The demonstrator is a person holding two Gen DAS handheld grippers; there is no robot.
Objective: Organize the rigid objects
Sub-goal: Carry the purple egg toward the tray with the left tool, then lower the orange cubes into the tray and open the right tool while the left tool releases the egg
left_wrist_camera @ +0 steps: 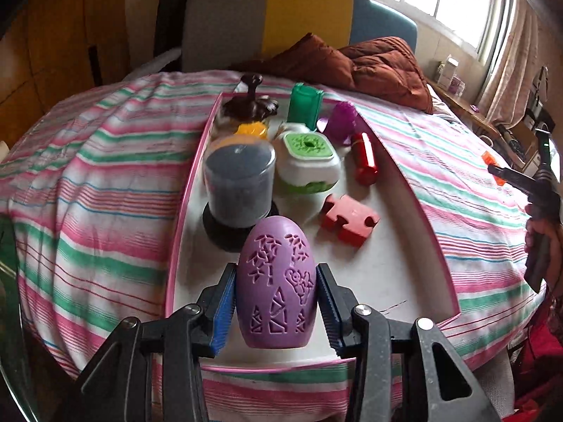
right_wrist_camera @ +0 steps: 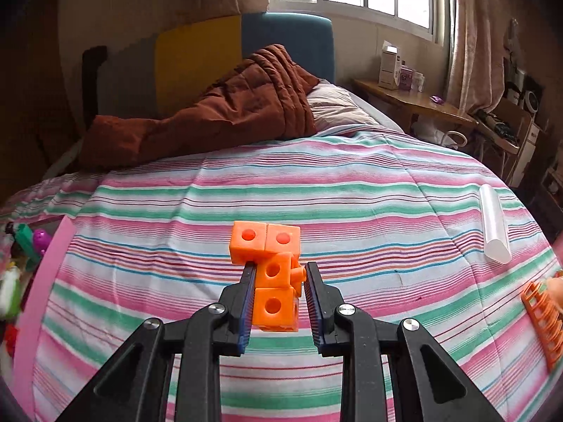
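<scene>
A purple egg [left_wrist_camera: 276, 281] with carved patterns stands upright between my left gripper's blue pads, and the left gripper [left_wrist_camera: 275, 270] is shut on it over the near end of the pink-rimmed white tray [left_wrist_camera: 183, 218]. In the right wrist view my right gripper [right_wrist_camera: 280, 266] is shut on a cluster of orange linked cubes [right_wrist_camera: 272, 302], held above the striped bedsheet [right_wrist_camera: 352, 193]. That gripper also shows at the right edge of the left wrist view, where the orange cubes [left_wrist_camera: 492, 165] stick out of it.
The tray holds a grey cylinder tub [left_wrist_camera: 239, 179], a white and green box [left_wrist_camera: 306, 161], a red cylinder [left_wrist_camera: 364, 158], a red puzzle piece [left_wrist_camera: 348, 219] and a green container [left_wrist_camera: 304, 105]. On the sheet lie a white tube [right_wrist_camera: 494, 225] and an orange grid piece [right_wrist_camera: 543, 320]. A brown quilt [right_wrist_camera: 228, 112] lies behind.
</scene>
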